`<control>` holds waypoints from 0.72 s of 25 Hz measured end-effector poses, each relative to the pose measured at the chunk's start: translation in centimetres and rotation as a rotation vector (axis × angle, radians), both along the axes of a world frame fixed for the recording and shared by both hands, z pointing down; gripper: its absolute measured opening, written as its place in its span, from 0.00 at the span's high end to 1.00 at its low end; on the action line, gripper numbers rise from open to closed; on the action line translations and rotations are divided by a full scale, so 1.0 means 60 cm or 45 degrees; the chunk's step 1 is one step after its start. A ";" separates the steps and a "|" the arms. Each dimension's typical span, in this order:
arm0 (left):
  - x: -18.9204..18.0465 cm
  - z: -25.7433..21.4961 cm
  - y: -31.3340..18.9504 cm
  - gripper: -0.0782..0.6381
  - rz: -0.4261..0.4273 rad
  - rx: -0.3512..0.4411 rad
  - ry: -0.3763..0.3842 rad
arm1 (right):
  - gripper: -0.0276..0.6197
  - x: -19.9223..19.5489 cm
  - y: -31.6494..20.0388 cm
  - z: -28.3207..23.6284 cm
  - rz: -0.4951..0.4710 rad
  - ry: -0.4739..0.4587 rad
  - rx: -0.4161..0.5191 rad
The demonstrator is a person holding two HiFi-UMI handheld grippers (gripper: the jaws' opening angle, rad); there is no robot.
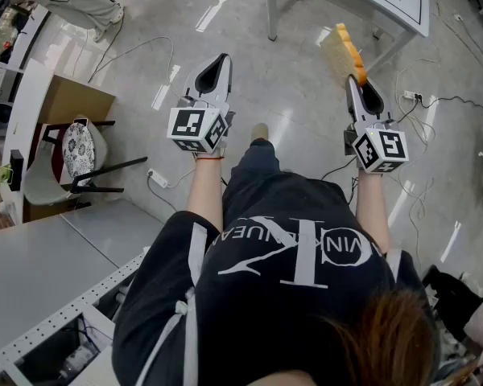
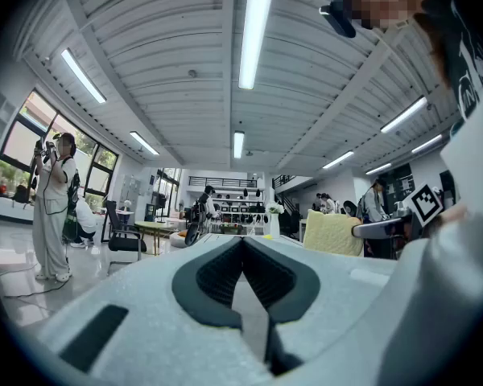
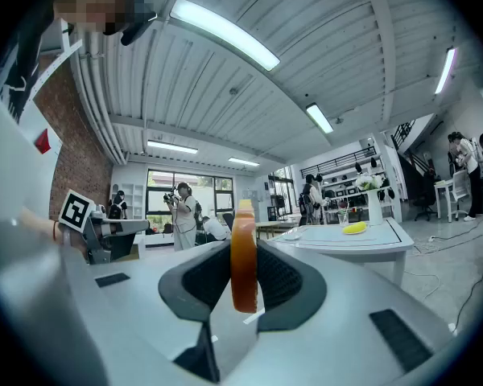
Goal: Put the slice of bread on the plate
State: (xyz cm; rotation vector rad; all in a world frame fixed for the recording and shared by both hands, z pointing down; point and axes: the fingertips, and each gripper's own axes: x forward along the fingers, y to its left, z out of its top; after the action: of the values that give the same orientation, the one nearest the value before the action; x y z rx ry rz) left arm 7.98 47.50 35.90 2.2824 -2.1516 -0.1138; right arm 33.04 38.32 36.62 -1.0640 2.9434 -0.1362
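Note:
My right gripper [image 1: 352, 79] is shut on the slice of bread [image 1: 342, 53], a pale yellow slice with an orange crust, held on edge over the floor. In the right gripper view the bread [image 3: 243, 256] stands upright between the two dark pads [image 3: 283, 280]. My left gripper [image 1: 223, 57] is held level beside it, shut with nothing in it; its jaws meet at the tip [image 2: 241, 240]. From the left gripper view the bread [image 2: 334, 233] shows off to the right. I cannot make out a plate for certain.
A white table [image 1: 386, 2] stands just ahead of the right gripper, with a yellow object [image 3: 354, 227] on it. A chair with a patterned cushion [image 1: 79, 151] and a grey table [image 1: 48, 272] are at the left. Cables [image 1: 435, 103] lie on the floor.

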 end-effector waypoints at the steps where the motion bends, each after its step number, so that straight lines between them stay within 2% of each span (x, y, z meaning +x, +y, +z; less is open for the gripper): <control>1: -0.002 0.000 -0.005 0.88 0.000 0.000 0.002 | 0.82 -0.001 -0.004 0.000 -0.001 0.001 0.001; 14: -0.016 -0.001 -0.058 0.88 0.027 -0.018 0.009 | 0.82 -0.003 -0.048 0.003 0.017 0.004 0.009; 18: -0.025 0.012 -0.089 0.88 0.047 -0.043 0.032 | 0.82 0.005 -0.086 0.006 0.061 -0.059 -0.028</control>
State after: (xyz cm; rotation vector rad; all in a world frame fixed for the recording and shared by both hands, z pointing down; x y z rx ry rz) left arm 6.47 42.15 36.61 2.2883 -2.0819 -0.1047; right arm 33.33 33.15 36.98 -1.1169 2.8796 -0.1909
